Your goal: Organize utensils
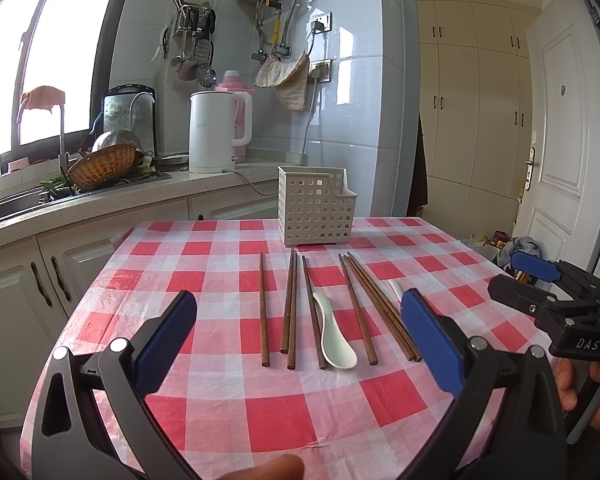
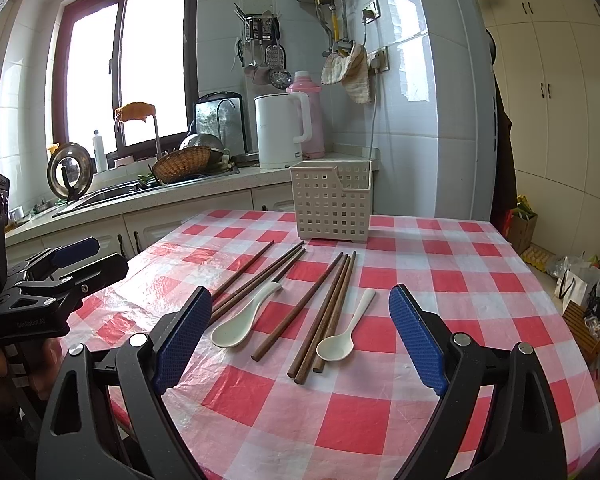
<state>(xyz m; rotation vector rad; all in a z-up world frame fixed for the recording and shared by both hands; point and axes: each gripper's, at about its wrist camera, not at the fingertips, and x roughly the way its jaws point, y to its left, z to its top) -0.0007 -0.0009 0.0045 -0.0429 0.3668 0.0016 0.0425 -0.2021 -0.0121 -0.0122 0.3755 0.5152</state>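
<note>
Several brown wooden chopsticks (image 1: 290, 308) (image 2: 332, 308) lie side by side on the red-and-white checked table. A large white ceramic spoon (image 1: 330, 334) (image 2: 242, 322) lies among them. A smaller white spoon (image 2: 346, 336) lies to the right, partly hidden behind my left finger in the left wrist view (image 1: 396, 289). A white perforated utensil basket (image 1: 314, 208) (image 2: 332, 202) stands upright behind them. My left gripper (image 1: 300, 344) is open and empty, just short of the chopsticks' near ends. My right gripper (image 2: 300, 338) is open and empty, over the small spoon's side.
The table's left edge faces the kitchen counter (image 1: 100, 208) with sink, wicker basket (image 1: 102, 166) and white kettle (image 1: 216, 132). Bags and clutter lie on the floor at the right (image 2: 588, 280). Each gripper shows at the edge of the other's view.
</note>
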